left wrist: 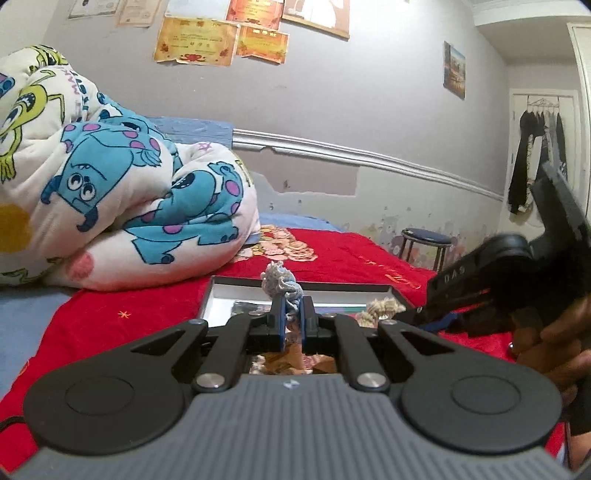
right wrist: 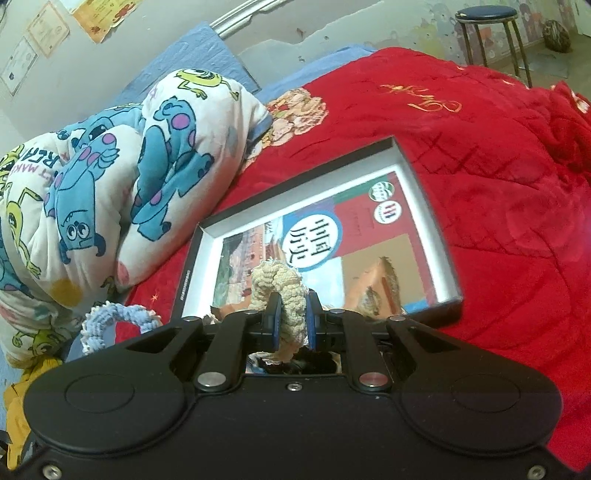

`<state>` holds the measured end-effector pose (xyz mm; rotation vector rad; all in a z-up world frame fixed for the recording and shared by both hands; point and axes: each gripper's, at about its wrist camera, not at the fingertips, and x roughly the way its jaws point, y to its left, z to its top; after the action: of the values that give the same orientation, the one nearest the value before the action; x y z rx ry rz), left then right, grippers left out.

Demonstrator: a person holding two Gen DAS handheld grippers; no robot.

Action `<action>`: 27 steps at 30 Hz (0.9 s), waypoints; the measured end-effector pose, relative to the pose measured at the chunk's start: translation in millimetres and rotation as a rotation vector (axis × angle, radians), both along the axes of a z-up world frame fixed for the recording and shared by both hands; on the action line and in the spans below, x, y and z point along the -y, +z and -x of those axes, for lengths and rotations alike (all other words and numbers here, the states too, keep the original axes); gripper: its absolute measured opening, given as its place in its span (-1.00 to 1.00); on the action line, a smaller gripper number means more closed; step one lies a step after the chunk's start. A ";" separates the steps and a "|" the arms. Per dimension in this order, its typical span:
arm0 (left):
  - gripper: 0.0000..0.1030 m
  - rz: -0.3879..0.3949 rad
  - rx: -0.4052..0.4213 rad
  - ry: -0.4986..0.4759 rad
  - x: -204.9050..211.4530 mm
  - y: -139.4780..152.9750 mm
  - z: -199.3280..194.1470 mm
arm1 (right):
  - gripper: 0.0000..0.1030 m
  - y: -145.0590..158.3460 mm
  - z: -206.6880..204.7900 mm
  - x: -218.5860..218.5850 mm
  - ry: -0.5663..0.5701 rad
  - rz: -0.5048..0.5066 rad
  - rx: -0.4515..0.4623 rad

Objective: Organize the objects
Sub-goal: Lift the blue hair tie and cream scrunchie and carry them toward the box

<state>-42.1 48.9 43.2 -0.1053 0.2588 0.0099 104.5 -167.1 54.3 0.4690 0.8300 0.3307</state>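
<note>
I have my left gripper (left wrist: 291,317) clamped on a blue scrunchie (left wrist: 280,284) and my right gripper (right wrist: 291,321) clamped on a cream scrunchie (right wrist: 284,291), both raised at the near edge of the box (right wrist: 424,192). Neither is dropped in yet; the box seems to hold only a book (right wrist: 369,236).

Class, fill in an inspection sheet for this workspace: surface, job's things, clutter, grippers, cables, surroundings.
Surface: red blanket over the bed.
Job's things: shallow box with a book inside; blue scrunchie; cream scrunchie.
Clutter: cartoon-print quilt bundled beside the box.
Grippers: left gripper shut on the blue scrunchie; right gripper shut on the cream scrunchie.
Cables: nothing seen.
Surroundings: stool, certificates on the wall, hanging clothes.
</note>
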 end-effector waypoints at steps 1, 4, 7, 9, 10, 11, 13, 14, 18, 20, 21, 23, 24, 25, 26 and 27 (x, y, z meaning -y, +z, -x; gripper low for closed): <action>-0.80 0.005 0.001 -0.001 -2.0 0.2 -0.9 | -0.74 1.2 -1.8 -3.0 0.001 -0.003 0.001; -0.80 0.009 0.009 0.000 -7.6 1.6 -3.2 | -0.74 5.2 -5.3 -11.5 0.007 -0.002 0.014; -0.80 0.010 0.018 0.002 -13.9 2.8 -5.7 | -0.74 8.0 -8.1 -18.9 0.013 -0.003 0.021; -0.80 0.020 0.015 0.002 -18.9 3.7 -8.6 | -0.74 8.9 -9.6 -22.7 0.016 -0.002 0.024; -0.80 0.029 0.013 0.005 -21.8 4.1 -10.3 | -0.74 9.1 -10.7 -24.8 0.016 -0.001 0.024; -0.80 0.037 0.012 0.008 -24.1 4.5 -11.7 | -0.74 8.8 -11.4 -26.8 0.015 0.003 0.024; -0.80 0.042 0.012 0.010 -27.9 5.7 -14.6 | -0.74 8.3 -12.9 -31.6 0.014 0.017 0.021; -0.80 0.039 0.015 0.012 -29.1 6.2 -16.2 | -0.74 7.9 -13.5 -34.1 0.017 0.020 0.020; -0.80 0.026 0.026 0.013 -30.2 7.0 -19.6 | -0.73 10.3 -15.2 -44.9 0.033 0.036 0.029; -0.80 0.025 0.023 0.012 -30.8 6.5 -21.8 | -0.74 12.4 -16.0 -48.9 0.036 0.036 0.035; -0.80 0.025 0.022 0.014 -31.1 6.1 -22.7 | -0.74 13.3 -16.4 -50.1 0.037 0.035 0.037; -0.80 0.024 0.021 0.014 -31.1 5.9 -23.8 | -0.74 14.2 -17.8 -51.6 0.032 0.033 0.038; -0.80 0.023 0.022 0.014 -31.1 6.2 -24.2 | -0.73 14.4 -18.6 -52.0 0.029 0.032 0.037; -0.80 0.023 0.024 0.014 -30.9 6.3 -24.4 | -0.74 14.3 -19.1 -52.2 0.026 0.030 0.036; -0.80 0.023 0.024 0.012 -31.1 6.4 -24.9 | -0.74 14.3 -19.5 -52.2 0.023 0.029 0.035; -0.80 0.024 0.025 0.008 -31.3 6.6 -25.7 | -0.74 14.1 -20.1 -52.4 0.020 0.028 0.033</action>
<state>-16.5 80.2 49.7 -0.1306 0.2336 0.0133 124.5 -114.6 68.4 0.4284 0.8064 0.3446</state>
